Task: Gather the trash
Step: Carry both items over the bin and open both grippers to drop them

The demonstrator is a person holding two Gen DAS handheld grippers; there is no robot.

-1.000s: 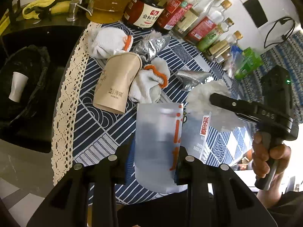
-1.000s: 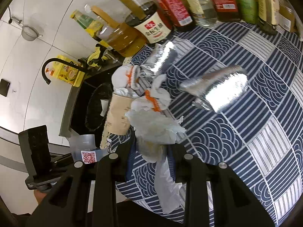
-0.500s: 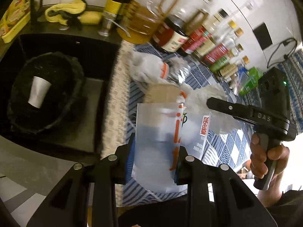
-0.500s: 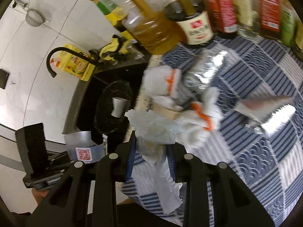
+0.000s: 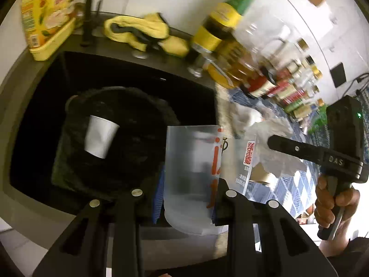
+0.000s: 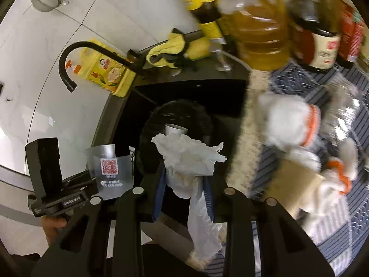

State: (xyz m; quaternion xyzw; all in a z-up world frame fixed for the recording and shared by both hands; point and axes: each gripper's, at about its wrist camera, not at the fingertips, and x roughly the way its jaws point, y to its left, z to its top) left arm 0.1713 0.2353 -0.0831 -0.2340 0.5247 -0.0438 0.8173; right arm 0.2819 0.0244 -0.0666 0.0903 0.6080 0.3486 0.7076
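My left gripper [image 5: 188, 198] is shut on a flattened clear plastic cup [image 5: 193, 173] with orange print and a QR label. It hangs over the edge of a dark sink [image 5: 41, 97]. In the sink stands a black-lined trash bin [image 5: 138, 152] with a white paper cup [image 5: 100, 136] inside. My right gripper [image 6: 184, 191] is shut on a crumpled white tissue [image 6: 186, 159], held over the same bin [image 6: 150, 152]. Each gripper shows in the other's view: the right one [image 5: 306, 152] beside the cup, the left one [image 6: 66, 196] at lower left with the clear cup [image 6: 110, 170].
On the blue patterned cloth [image 6: 346, 219] lie white gloves with orange cuffs [image 6: 293, 124], a tan paper cup [image 6: 297, 189] and foil wrappers. Oil and sauce bottles [image 6: 260, 32] line the wall. A black faucet [image 6: 71, 57], a yellow box [image 5: 48, 16] and yellow gloves [image 5: 138, 30] sit behind the sink.
Both grippers have swung left from over the cloth to over the sink and bin, each still carrying its piece of trash. The bin now fills the middle of both views.
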